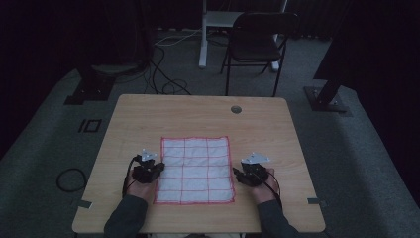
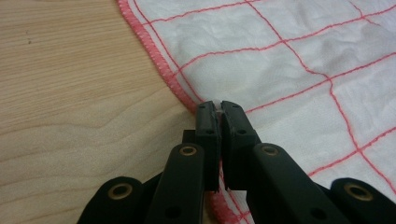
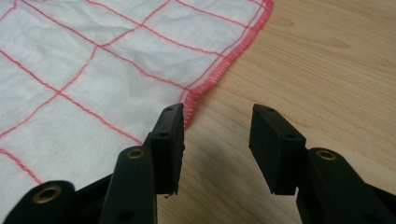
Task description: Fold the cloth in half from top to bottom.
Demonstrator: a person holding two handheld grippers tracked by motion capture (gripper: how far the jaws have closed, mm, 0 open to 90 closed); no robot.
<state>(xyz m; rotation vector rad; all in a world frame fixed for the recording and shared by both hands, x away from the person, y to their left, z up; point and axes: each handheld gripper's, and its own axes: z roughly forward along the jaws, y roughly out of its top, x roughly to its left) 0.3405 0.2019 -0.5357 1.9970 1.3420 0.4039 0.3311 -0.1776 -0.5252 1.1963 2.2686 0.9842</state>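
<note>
A white cloth (image 1: pixel 195 168) with a red grid and red stitched hem lies flat on the wooden table (image 1: pixel 198 114), near its front edge. My left gripper (image 1: pixel 157 171) sits at the cloth's left hem. In the left gripper view the cloth (image 2: pixel 289 60) has its hem pinched between the jaws of my left gripper (image 2: pixel 219 109), which is shut on it. My right gripper (image 1: pixel 237 174) rests at the cloth's right hem. In the right gripper view my right gripper (image 3: pixel 217 123) stands open, its left jaw over the hem of the cloth (image 3: pixel 93 60), with bare wood between the jaws.
A round grommet hole (image 1: pixel 236 109) sits near the table's far edge. Beyond the table stand a black folding chair (image 1: pixel 255 42) and a white desk leg (image 1: pixel 203 34). Cables (image 1: pixel 69 178) lie on the grey carpet to the left.
</note>
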